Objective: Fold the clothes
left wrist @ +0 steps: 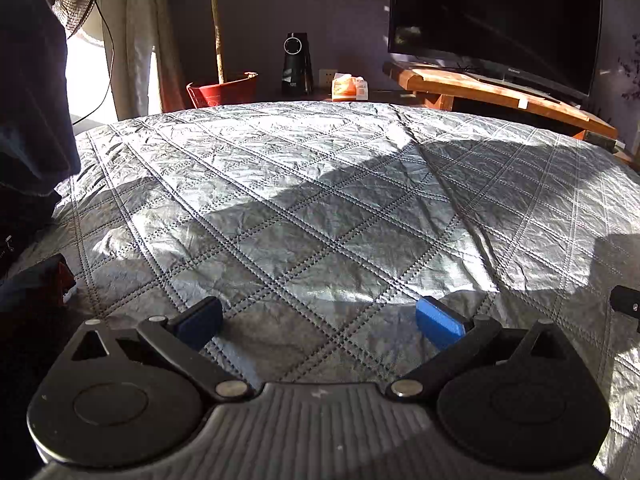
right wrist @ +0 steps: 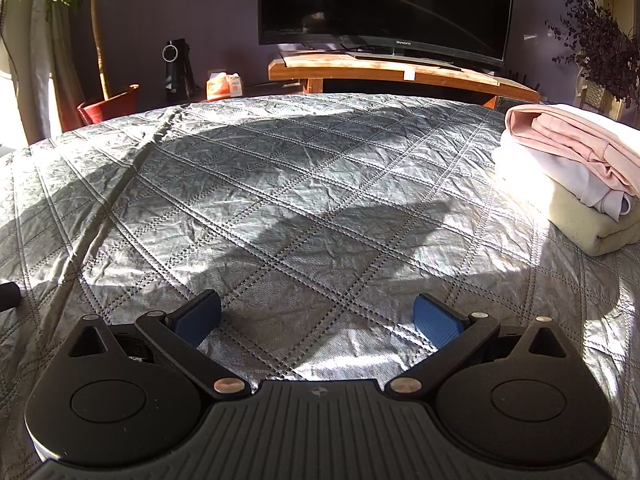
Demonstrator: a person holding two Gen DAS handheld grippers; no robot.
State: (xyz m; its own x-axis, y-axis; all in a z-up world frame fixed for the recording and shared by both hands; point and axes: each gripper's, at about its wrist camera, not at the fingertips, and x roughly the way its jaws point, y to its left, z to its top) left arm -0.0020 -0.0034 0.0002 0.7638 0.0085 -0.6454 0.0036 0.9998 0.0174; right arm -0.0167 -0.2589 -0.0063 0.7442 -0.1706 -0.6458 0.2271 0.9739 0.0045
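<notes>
**Both claws empty over the quilted bed**

Left claw (left wrist: 320, 318) spread wide, gripping nothing; right claw (right wrist: 318, 316) likewise. Both hover above the grey quilt (right wrist: 280, 184). Folded clothes (pink on white on cream) (right wrist: 568, 168) sit stacked at the quilt's right side. Dark blue garment (left wrist: 32, 80) hangs at the quilt's left edge.

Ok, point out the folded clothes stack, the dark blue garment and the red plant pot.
Folded pink-and-cream clothes stack (right wrist: 568, 168): right wrist view, pink top layer.
Dark blue garment (left wrist: 32, 92): left wrist view, hanging cloth.
Red plant pot (left wrist: 222, 90): left wrist view, front wall.
</notes>
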